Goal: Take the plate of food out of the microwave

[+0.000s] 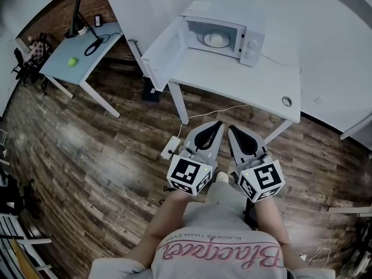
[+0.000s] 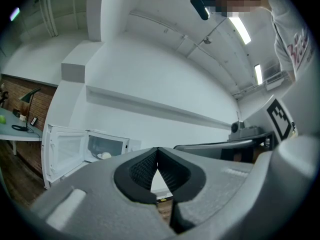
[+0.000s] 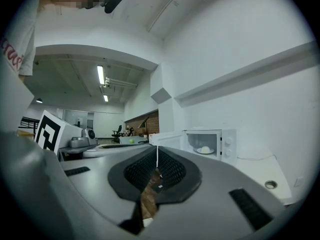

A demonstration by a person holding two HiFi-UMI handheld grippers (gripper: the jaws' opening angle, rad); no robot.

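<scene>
Round white plate of food [image 1: 216, 39] inside boxy, smooth white microwave [image 1: 251, 44]

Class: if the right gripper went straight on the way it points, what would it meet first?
Probably the white table, whose front edge lies directly ahead of the right gripper. If its shut jaws clear the tabletop, the open microwave beyond. Height is unclear.

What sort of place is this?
Probably an office or lab room: a white microwave sits on a white desk, a pale blue desk carries a black lamp, with a black office chair beside it.
</scene>
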